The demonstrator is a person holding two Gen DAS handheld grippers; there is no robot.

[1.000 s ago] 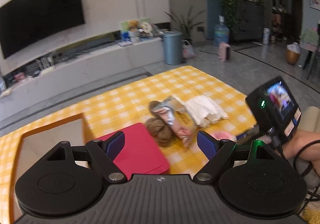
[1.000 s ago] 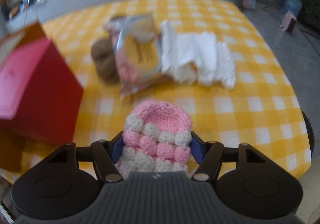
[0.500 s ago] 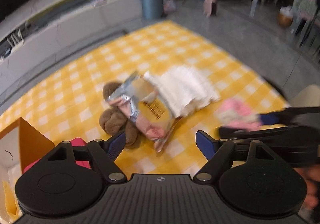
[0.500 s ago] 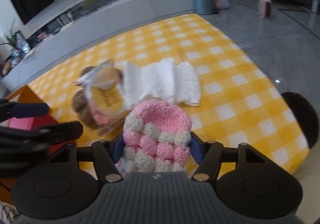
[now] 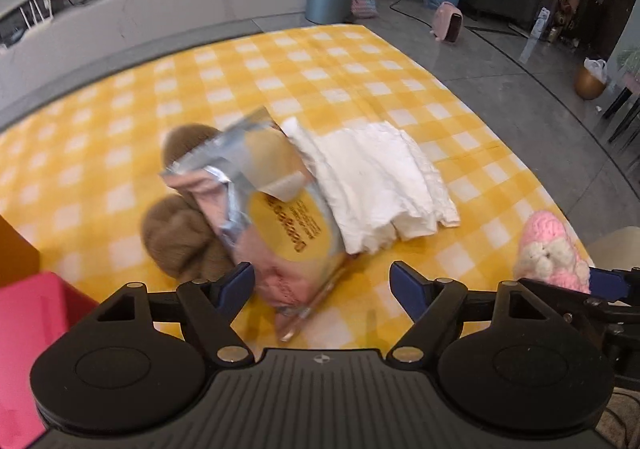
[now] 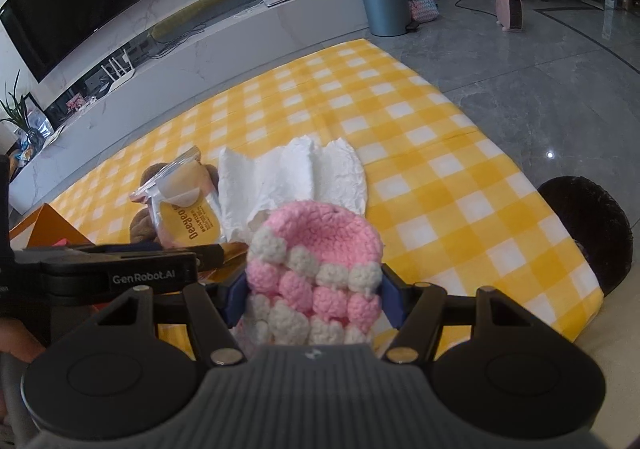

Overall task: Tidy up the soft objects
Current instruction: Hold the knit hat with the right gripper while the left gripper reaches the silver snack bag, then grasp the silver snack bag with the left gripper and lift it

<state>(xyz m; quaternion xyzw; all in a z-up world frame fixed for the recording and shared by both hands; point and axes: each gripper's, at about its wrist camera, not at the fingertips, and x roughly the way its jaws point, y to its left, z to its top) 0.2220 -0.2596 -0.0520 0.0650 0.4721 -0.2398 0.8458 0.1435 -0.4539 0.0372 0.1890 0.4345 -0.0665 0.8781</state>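
Left wrist view: left gripper point(image 5: 322, 285) has its jaws wide and nothing clamped. The near end of the foil snack pouch point(image 5: 276, 209) sits in the gap between the blue pads point(image 5: 236, 287), closer to the left pad; pads don't press on it. The jaws have just been closing slightly, pouch end between them but not gripped. Ahead of the jaws the pouch lies on the yellow checked cloth point(image 5: 360, 61). Brown plush toy point(image 5: 180, 237) is ahead-left of the jaws, partly under the pouch. White folded cloth point(image 5: 380, 181) is ahead-right, touching the pouch's right edge. Red box point(image 5: 28, 333) is off to the left of the left jaw, orange box corner point(image 5: 16, 249) behind it. Far right of the right jaw: pink-and-white crochet hat point(image 5: 552, 253) held in the other gripper's fingers. This view is motion-blurred.

Right wrist view: right gripper point(image 6: 314, 297) is clamped on the crochet hat point(image 6: 316, 261); both pads press its sides, jaws partly apart around it, hat crown sticking forward past the fingertips. Straight ahead beyond the hat: the white cloth point(image 6: 296, 177). Ahead-left: the pouch point(image 6: 186, 209) on top of the plush toy point(image 6: 142, 225). The left gripper's finger point(image 6: 120, 269), marked GenRobot.AI, crosses just left of the left jaw. Dark round object point(image 6: 588, 233) sits right of the right jaw, at the cloth's edge.
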